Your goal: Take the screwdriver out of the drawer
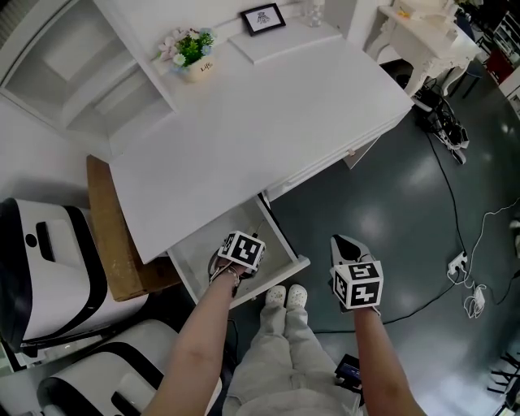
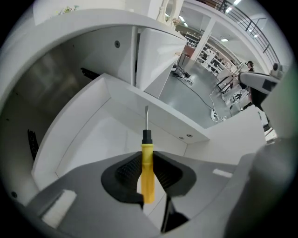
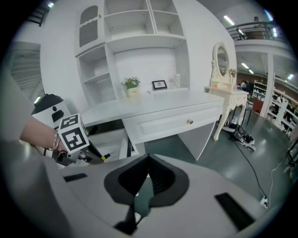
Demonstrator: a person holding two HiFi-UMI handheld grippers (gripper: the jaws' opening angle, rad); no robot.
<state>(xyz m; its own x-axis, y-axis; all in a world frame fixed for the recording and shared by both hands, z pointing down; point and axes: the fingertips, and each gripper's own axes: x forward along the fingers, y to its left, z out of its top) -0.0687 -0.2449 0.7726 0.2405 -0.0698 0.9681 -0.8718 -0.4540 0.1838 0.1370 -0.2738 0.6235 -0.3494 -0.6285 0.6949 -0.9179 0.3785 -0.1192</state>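
My left gripper [image 1: 240, 253] hangs over the open white drawer [image 1: 282, 237], pointing steeply down. It is shut on a screwdriver [image 2: 147, 173] with a yellow handle, a black collar and a thin metal shaft that points away from me, above the drawer's bare bottom [image 2: 93, 139]. From the right gripper view I see the left gripper [image 3: 74, 139] with a bit of the yellow handle [image 3: 103, 158] below it. To the right of the drawer, above the grey floor, my right gripper [image 1: 348, 245] [image 3: 149, 159] has its jaws together at the tips with nothing between them.
The white desk [image 1: 268, 114] carries a potted plant [image 1: 192, 50] and a small picture frame [image 1: 262, 18]. A second drawer with a knob [image 3: 189, 122] is closed. White machines [image 1: 49, 268] and a wooden board [image 1: 114, 236] stand left. Cables [image 1: 463, 268] lie on the floor. The person's shoes [image 1: 286, 296] are by the drawer front.
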